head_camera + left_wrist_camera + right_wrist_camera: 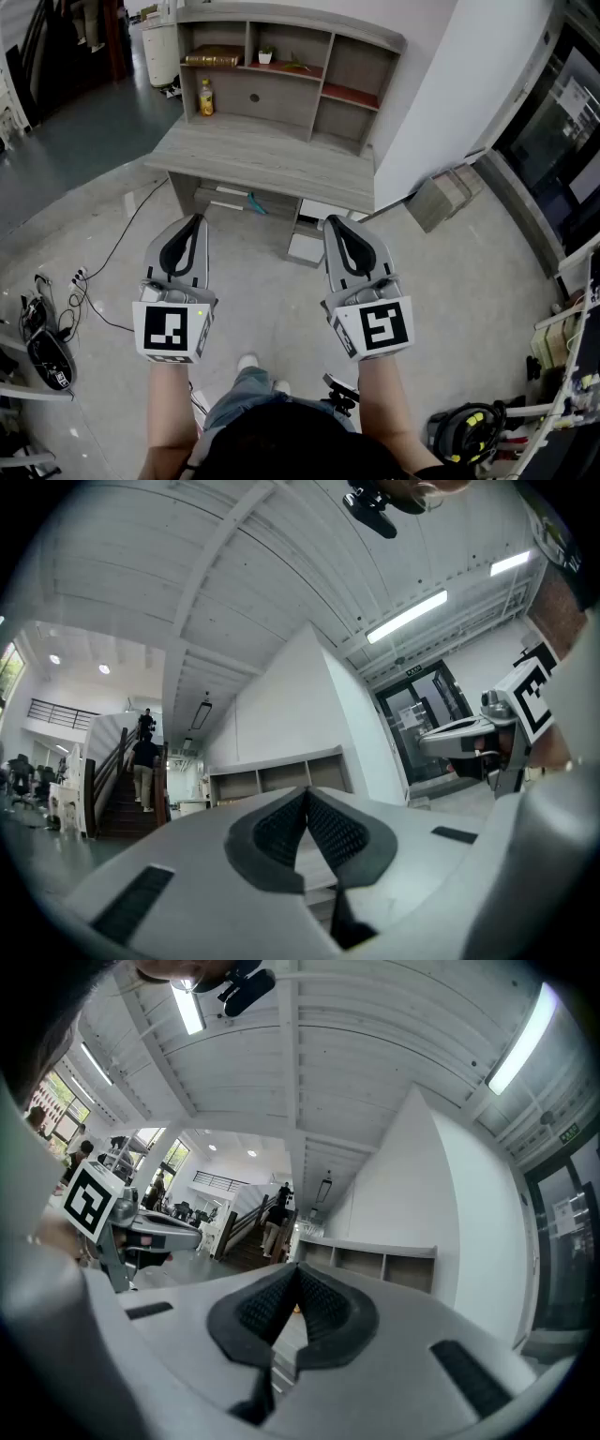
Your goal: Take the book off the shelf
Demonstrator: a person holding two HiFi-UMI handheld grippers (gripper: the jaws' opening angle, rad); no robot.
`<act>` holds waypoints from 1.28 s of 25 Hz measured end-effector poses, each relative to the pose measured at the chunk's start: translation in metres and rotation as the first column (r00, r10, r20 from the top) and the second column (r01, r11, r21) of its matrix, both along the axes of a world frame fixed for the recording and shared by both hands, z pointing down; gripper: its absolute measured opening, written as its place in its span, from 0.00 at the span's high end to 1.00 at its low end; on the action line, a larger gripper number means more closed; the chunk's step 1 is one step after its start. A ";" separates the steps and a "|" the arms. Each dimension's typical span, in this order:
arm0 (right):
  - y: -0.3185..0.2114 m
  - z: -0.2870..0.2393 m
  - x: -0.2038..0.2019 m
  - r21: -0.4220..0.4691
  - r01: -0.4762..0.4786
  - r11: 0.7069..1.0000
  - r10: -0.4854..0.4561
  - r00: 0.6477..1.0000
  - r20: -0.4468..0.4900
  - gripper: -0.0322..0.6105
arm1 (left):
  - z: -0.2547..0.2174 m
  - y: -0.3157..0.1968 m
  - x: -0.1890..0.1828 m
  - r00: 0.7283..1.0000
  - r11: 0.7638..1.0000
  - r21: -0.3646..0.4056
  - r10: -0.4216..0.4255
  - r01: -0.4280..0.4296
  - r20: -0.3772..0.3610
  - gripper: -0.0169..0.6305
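Note:
A brown book (214, 58) lies flat in the top left compartment of the grey shelf unit (286, 70) that stands on a desk (267, 159). Both grippers are held side by side over the floor, well short of the desk and pointing toward it. My left gripper (197, 218) is shut with nothing between its pads (281, 832). My right gripper (330, 222) is likewise shut and empty, its pads (323, 1302) meeting at the tip. The left gripper view shows the shelf unit (277, 778) far ahead, and so does the right gripper view (375, 1262); the book is too small to make out in either.
A yellow bottle (205, 97) stands on the desk under the shelves, and a small potted plant (266, 54) sits in the middle compartment. A white box (307, 246) lies under the desk. Cables and a power strip (80, 277) lie at the left, a cardboard box (441, 199) at the right.

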State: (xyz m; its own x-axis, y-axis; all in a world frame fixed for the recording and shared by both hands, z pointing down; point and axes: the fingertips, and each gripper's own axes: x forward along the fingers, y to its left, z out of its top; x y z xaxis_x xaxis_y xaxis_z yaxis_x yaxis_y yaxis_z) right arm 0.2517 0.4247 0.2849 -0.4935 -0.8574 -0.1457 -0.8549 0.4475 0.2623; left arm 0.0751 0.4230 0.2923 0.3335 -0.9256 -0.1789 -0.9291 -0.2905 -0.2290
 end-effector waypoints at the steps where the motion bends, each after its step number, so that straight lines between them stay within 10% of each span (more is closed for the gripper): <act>1: 0.000 0.000 0.000 0.000 0.001 1.000 -0.001 1.000 0.003 0.94 | -0.001 0.000 0.000 1.000 1.000 0.003 -0.001 0.001 0.002 0.95; 14: -0.039 0.001 -0.018 -0.010 0.026 1.000 -0.026 1.000 0.017 0.94 | -0.010 -0.035 -0.023 0.999 1.000 0.015 -0.005 0.005 -0.045 0.95; 19: -0.068 -0.002 -0.038 -0.012 0.045 0.999 -0.045 0.999 0.025 0.94 | -0.006 -0.071 -0.042 0.997 1.000 -0.028 0.009 -0.011 -0.079 0.51; 32: -0.146 0.008 -0.098 -0.025 -0.002 1.000 0.002 1.000 0.020 0.94 | 0.007 -0.155 -0.109 0.994 0.994 -0.106 -0.027 0.015 -0.105 0.22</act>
